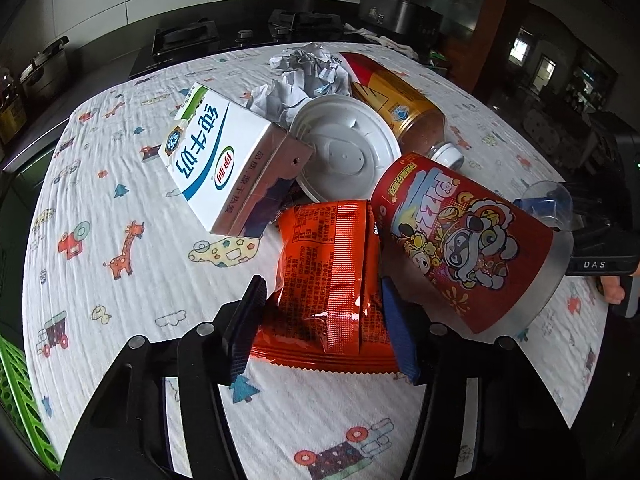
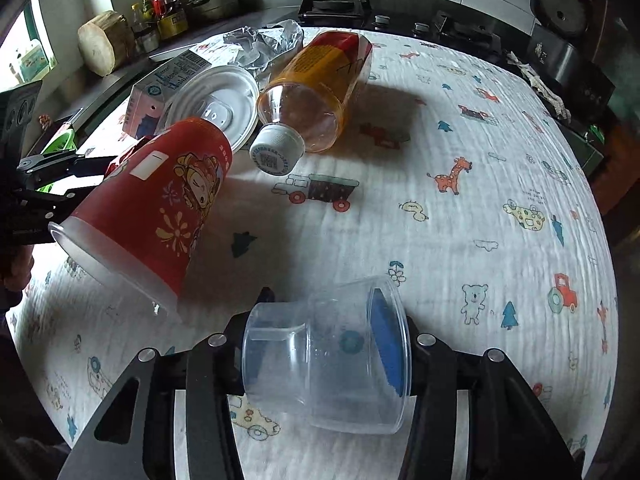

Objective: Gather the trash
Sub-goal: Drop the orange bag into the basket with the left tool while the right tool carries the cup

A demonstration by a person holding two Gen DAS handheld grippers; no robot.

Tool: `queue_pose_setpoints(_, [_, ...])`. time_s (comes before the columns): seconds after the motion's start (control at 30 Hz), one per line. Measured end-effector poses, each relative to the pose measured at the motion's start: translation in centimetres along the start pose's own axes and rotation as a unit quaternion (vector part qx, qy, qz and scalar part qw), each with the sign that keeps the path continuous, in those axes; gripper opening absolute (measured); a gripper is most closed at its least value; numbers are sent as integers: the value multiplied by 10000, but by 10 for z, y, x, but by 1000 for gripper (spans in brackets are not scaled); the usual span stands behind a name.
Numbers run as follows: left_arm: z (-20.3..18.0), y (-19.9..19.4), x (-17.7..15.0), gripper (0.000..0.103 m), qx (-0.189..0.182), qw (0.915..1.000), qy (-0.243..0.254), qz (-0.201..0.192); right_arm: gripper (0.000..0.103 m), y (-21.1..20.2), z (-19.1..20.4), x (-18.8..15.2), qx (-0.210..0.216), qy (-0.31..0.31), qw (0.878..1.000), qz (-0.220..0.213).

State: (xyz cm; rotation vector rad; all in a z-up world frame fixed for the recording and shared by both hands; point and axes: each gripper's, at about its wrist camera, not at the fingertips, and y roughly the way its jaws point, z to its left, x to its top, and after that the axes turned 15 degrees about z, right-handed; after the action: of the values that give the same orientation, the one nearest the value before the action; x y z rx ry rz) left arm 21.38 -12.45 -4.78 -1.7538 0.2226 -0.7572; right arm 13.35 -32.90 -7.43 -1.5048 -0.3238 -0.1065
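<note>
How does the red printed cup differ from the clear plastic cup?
The red printed cup is opaque with cartoon prints; the clear plastic cup is see-through and plain. The red cup looks taller; the clear one is squat. The clear cup sits between the right tongs; the red cup is in neither tongs. Both are tipped over, not upright.

1. Left gripper (image 1: 322,322): fingers closed around an orange snack packet (image 1: 328,280), which lies on the tablecloth (image 1: 120,184).
2. Red cup (image 1: 468,240): tipped on its side, just right of the packet, mouth toward the lower right.
3. Milk carton (image 1: 224,160): tilted, left of a white lid (image 1: 344,148).
4. Bottle (image 1: 400,104): lying down, white cap nearest the cup.
5. Crumpled paper (image 1: 304,76): behind the lid.
6. Green basket (image 1: 20,400): at the lower left edge.
7. Right gripper (image 1: 568,216): at the right edge, holding a clear cup (image 1: 548,200).
</note>
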Motion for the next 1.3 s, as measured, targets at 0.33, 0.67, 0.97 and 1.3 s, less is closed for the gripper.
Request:
queue_pose_setpoints(0.33, [22,-41,-36,51,-93,9980,-408,-466,47,-56,38,2,153,-178,9987,-451])
queue_pose_setpoints(0.67, [100,-117,-109,51,551,9833,-1401,-1019,47,-87,138,40,456,-1095,9902,-735])
queue_pose_setpoints(0.97, [216,-143,-179,51,1271,9490,-2795,-713,47,-75,238,84,949,-1875,9749,-741])
queue_pose_setpoints(1.3, [274,-139,-231,66,1606,9221,-3507,-297,47,-39,335,133,1507,-2422,9572,-482])
